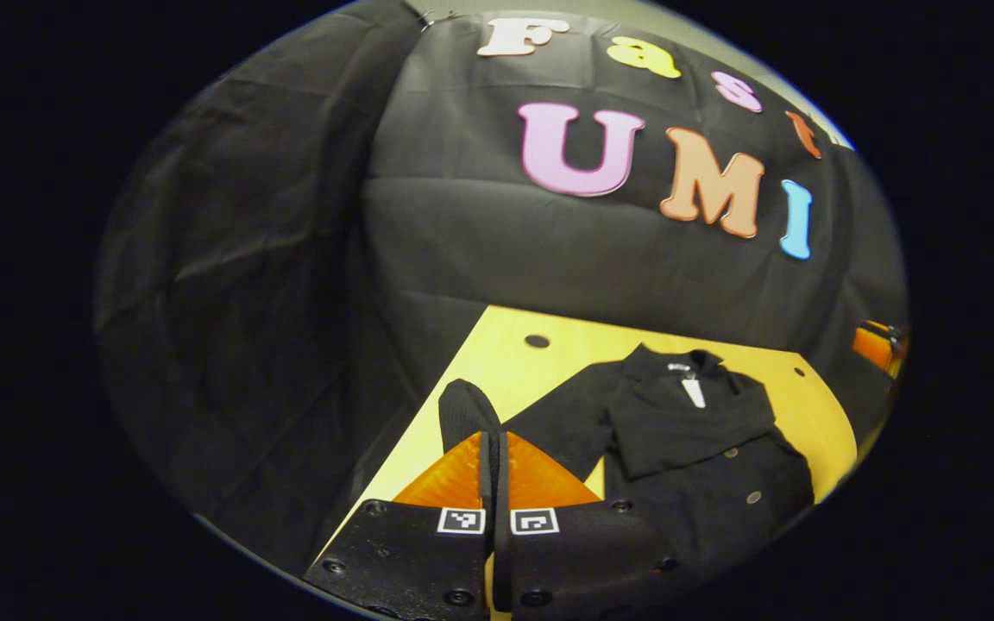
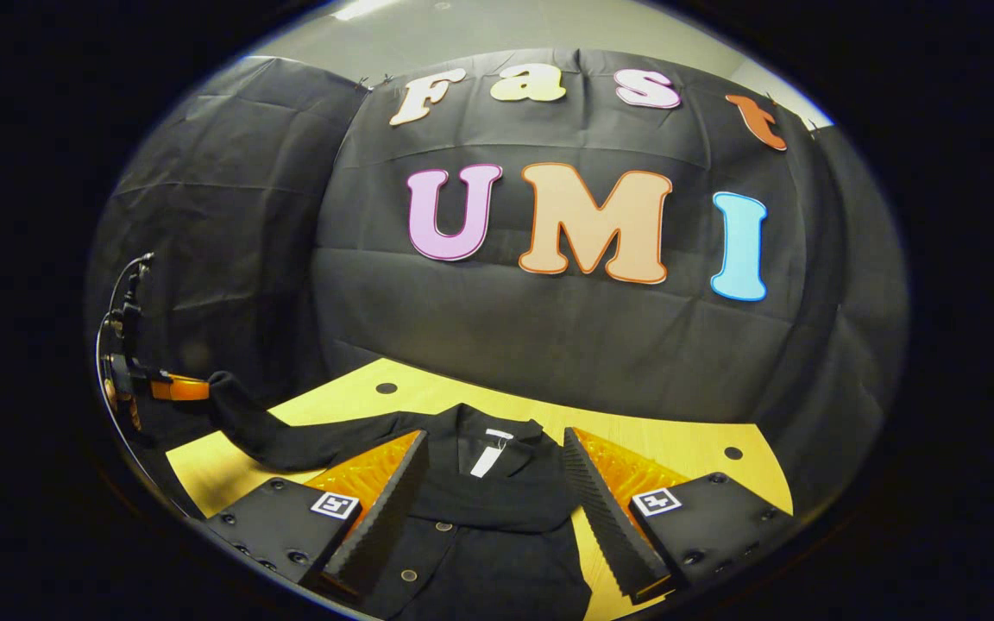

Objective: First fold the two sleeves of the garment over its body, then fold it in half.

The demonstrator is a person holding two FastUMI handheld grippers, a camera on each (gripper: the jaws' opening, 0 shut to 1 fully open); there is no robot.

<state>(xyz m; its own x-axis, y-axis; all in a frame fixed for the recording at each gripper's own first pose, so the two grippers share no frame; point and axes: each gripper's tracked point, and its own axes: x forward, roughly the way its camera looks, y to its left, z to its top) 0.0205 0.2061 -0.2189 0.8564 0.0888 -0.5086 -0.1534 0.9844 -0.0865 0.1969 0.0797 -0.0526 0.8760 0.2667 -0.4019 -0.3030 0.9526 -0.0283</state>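
Your left gripper (image 1: 494, 448) has its jaws pressed together on the cuff of one sleeve (image 1: 465, 412), and it holds that sleeve up off the yellow wooden surface (image 1: 514, 362). In the right gripper view you can see this sleeve (image 2: 273, 435) stretch out to the far left, up to the left gripper (image 2: 171, 388).

The garment (image 2: 480, 509) is a black jacket with small round buttons down the front and a white tag (image 2: 490, 455) inside the collar. It lies flat in the middle of the surface. The collar points to the far side, toward the black cloth wall (image 2: 549, 336), and the bottom part points near, toward you. So its long way runs from near to far. In the left gripper view its other sleeve (image 1: 678, 423) already lies folded across the chest.

Your right gripper (image 2: 493, 487) hangs over the jacket's chest with its jaws spread wide, pinching nothing.
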